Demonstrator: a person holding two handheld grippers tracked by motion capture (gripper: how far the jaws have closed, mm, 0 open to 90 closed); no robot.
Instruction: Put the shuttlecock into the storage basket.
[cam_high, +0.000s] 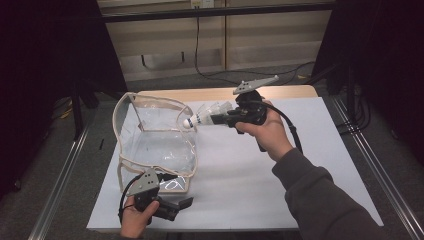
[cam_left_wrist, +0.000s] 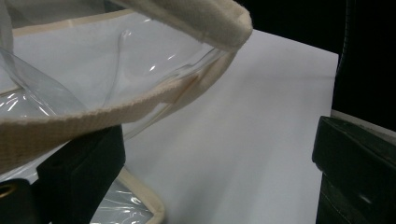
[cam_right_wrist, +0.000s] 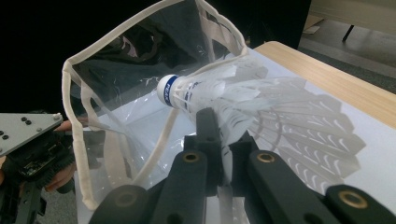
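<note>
A clear plastic bag (cam_high: 155, 145) with beige trim stands on the white table sheet with its mouth held up. My right gripper (cam_high: 219, 119) is shut on the feathers of a white shuttlecock (cam_high: 199, 119). Its cork, marked with a blue band, points left at the bag's upper rim. In the right gripper view the shuttlecock (cam_right_wrist: 187, 91) sits just outside the bag (cam_right_wrist: 126, 93), with the right gripper (cam_right_wrist: 219, 135) pinching its skirt. My left gripper (cam_high: 181, 203) rests at the bag's near corner. In the left gripper view the left gripper (cam_left_wrist: 217, 168) has its jaws wide apart, and the bag's beige trim (cam_left_wrist: 70, 123) crosses over one of them.
The white sheet (cam_high: 280, 170) covers most of the wooden table (cam_high: 280, 92), with bare room to the right of the bag. Metal frame rails (cam_high: 380, 175) run along both sides. A cable (cam_high: 295, 135) trails from the right gripper over the sheet.
</note>
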